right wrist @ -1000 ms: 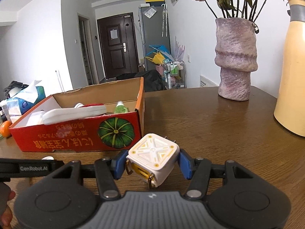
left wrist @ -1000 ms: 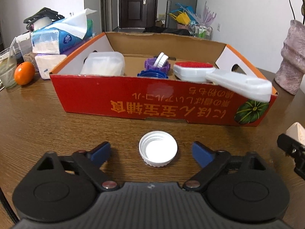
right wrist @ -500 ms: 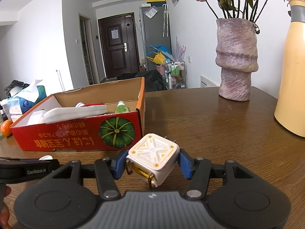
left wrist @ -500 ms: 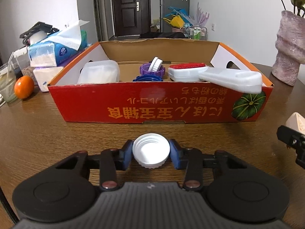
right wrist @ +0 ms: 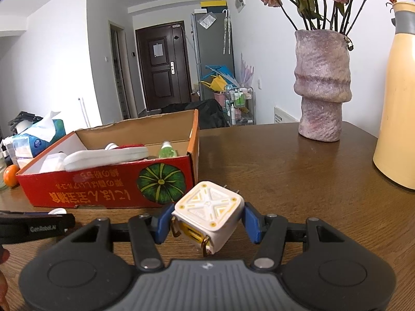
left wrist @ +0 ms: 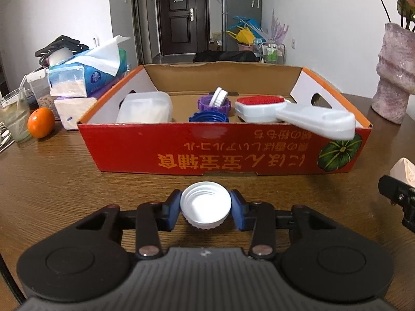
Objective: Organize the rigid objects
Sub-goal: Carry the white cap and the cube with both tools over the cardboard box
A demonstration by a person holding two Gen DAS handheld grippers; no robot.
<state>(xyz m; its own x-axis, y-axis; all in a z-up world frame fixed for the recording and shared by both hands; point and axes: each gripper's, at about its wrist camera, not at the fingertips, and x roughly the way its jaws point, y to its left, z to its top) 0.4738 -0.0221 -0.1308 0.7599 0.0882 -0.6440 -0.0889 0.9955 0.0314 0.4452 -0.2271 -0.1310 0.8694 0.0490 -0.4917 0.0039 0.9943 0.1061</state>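
Jaws of the left gripper (left wrist: 206, 210) clenched a white ribbed plastic cap (left wrist: 206, 208); the level right gripper (right wrist: 207, 220) grasped a white cube-shaped charger (right wrist: 208, 216) near the red cardboard box (right wrist: 109, 189)

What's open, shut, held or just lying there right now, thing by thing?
left gripper: fingers shut on the cap
white bottle cap: held, open side up
right gripper: fingers shut on the cube
white cube charger: held, tilted
cardboard box: open-topped, partly filled
tissue pack: open, tissue sticking out
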